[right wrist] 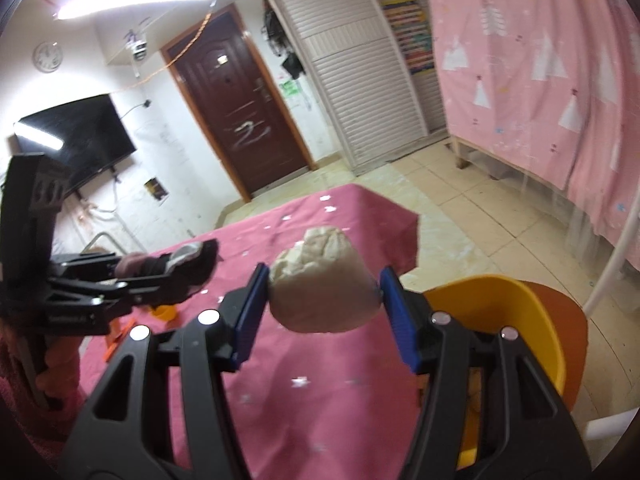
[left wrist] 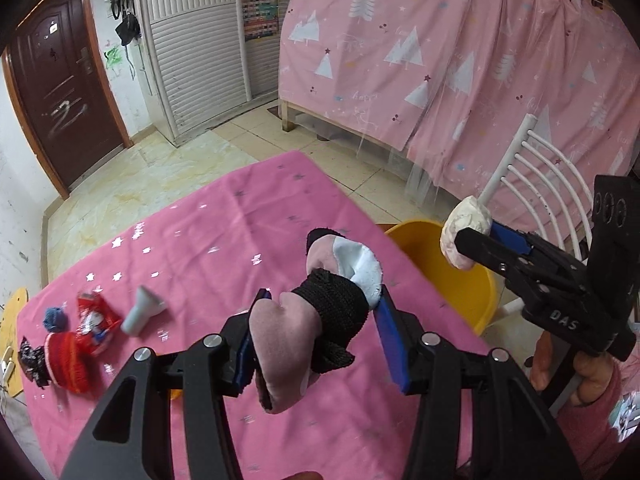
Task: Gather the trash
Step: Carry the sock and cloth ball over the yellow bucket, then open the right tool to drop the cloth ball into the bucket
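My left gripper (left wrist: 320,320) is shut on a pink, black and white glove (left wrist: 312,304) and holds it above the pink tablecloth (left wrist: 224,216). My right gripper (right wrist: 324,288) is shut on a crumpled white paper wad (right wrist: 324,284), held in the air just left of and above the yellow bin (right wrist: 516,316). In the left wrist view the wad (left wrist: 466,232) hangs over the bin (left wrist: 448,268) rim at the table's right edge. The left gripper with the glove (right wrist: 176,264) shows at the left of the right wrist view.
At the table's left end lie a red snack wrapper (left wrist: 96,320), a red knit hat (left wrist: 66,360), a blue pompom (left wrist: 55,318), a black crumpled wrapper (left wrist: 30,358) and a grey funnel-shaped piece (left wrist: 142,310). A white chair (left wrist: 532,168) stands behind the bin. Pink curtains (left wrist: 440,48) hang beyond.
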Tool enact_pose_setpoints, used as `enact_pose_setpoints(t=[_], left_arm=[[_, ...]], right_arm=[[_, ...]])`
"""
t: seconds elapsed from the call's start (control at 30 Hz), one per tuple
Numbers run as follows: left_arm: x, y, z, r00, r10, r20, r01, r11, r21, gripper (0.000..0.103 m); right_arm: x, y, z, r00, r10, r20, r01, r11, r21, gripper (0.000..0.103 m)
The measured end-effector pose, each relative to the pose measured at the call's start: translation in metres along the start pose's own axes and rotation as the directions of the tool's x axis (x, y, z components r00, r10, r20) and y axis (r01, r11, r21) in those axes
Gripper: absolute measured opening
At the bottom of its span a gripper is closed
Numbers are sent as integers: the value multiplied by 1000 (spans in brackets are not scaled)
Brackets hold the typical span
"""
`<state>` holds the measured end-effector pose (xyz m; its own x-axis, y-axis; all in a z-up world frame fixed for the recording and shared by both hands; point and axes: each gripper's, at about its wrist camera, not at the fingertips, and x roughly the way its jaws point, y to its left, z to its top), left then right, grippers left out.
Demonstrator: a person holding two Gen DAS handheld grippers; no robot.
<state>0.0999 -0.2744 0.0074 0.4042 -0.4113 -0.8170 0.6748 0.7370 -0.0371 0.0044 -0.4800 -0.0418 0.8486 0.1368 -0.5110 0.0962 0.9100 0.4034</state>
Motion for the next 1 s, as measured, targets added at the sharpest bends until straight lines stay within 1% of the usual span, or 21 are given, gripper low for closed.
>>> enact_pose_setpoints(t=[0.1, 0.17, 0.33, 0.43, 0.47, 0.5, 0.53, 0.57, 0.67, 0.8, 0.83, 0.97, 1.0], left_arm=[[10, -16, 6, 1000, -1, -7, 1, 1000, 15, 44], [19, -29, 12, 1000, -16, -19, 17, 1000, 24, 44], [40, -59, 26, 995, -80, -56, 82, 996, 43, 44], [53, -73, 31, 992, -102, -80, 106, 993, 45, 44], [56, -76, 32, 990, -109, -88, 113, 993, 44, 44], [59, -79, 32, 989, -114, -94, 119, 992, 45, 44], [63, -83, 33, 988, -117, -101, 122, 992, 46, 44], [66, -86, 34, 987, -117, -106, 122, 991, 47, 44], [74, -94, 37, 985, -127, -119, 134, 990, 47, 44], [78, -101, 41, 982, -148, -120, 154, 987, 40, 45], [79, -103, 42, 981, -156, -118, 161, 986, 34, 48], [79, -108, 47, 976, -192, -106, 194, 981, 8, 52], [79, -109, 48, 975, -196, -102, 197, 980, 5, 56]], right_arm=[[4, -17, -1, 998, -67, -4, 67, 998, 13, 55], [8, -26, -2, 995, -97, -13, 97, 995, 25, 55], [15, -48, -5, 986, -162, -38, 164, 985, 45, 55], [21, -61, -7, 979, -189, -69, 193, 980, 54, 56], [23, -65, -9, 977, -200, -76, 205, 977, 61, 58], [23, -69, -9, 976, -203, -79, 208, 975, 72, 68], [23, -71, -11, 976, -202, -82, 209, 975, 82, 71], [23, -74, -11, 975, -204, -83, 211, 973, 88, 72], [18, -81, -9, 971, -229, -63, 234, 967, 97, 72], [4, -93, -6, 966, -256, -21, 256, 954, 155, 72], [0, -96, -6, 964, -265, -11, 263, 950, 169, 72], [-12, -104, -4, 957, -290, 19, 280, 937, 210, 72], [-14, -106, -3, 956, -291, 23, 279, 936, 214, 72]])
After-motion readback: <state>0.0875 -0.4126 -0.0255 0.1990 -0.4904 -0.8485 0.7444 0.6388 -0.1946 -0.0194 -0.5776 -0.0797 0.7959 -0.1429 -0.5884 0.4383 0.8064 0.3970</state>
